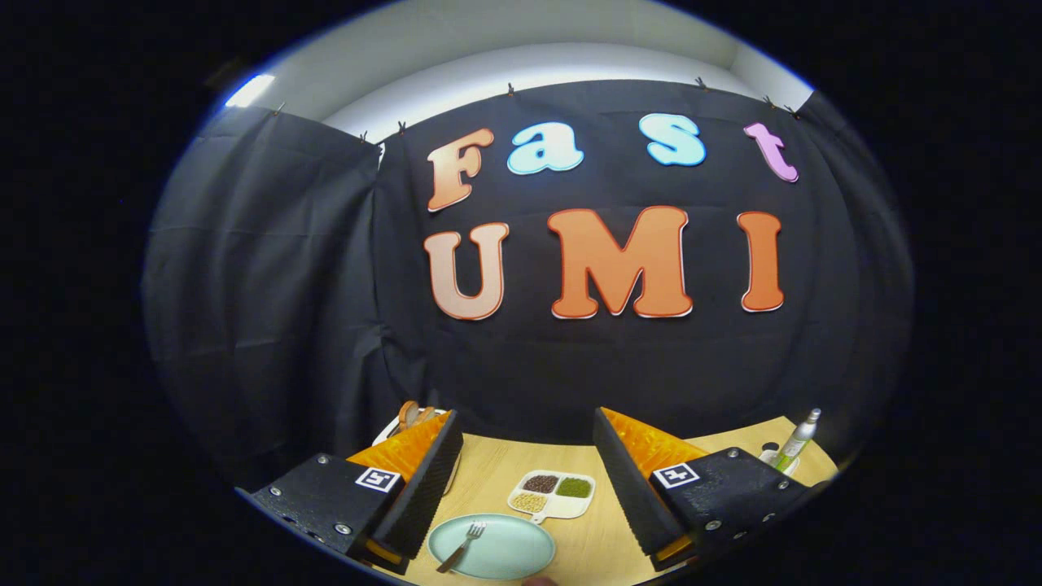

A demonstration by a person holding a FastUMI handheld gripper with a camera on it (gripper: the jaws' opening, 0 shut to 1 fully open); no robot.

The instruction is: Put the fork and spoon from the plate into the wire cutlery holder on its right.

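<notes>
Gripper view has us looking along the two fingers toward the booth's black cloth wall, with a strip of pale wooden table below it. Our gripper is spread wide, its jaws well apart, and we hold nothing between them.

Between the fingers, toward 6 o'clock from the gap's middle, lies a light green plate. Its near rim runs out of our sight at the bottom, and its left rim passes just beside the inner face of our left finger. A fork rests on the plate's left part, tines toward 12 o'clock and handle slanting toward 7 o'clock, its end near the plate's rim. We cannot make out a spoon on the part of the plate we see.

Just beyond the plate, toward 1 o'clock from it, sits a white divided dish with brown, green and pale fillings in three compartments; a narrow band of bare wood separates it from the plate. Bare table runs on either side of the dish, up to both fingers.

Beyond our right finger, near the table's far right edge at about 3 o'clock, stands a slim spray bottle beside a small white thing. Behind our left finger's tip, at about 10 o'clock, a white dish with something brown on it peeks out.
</notes>
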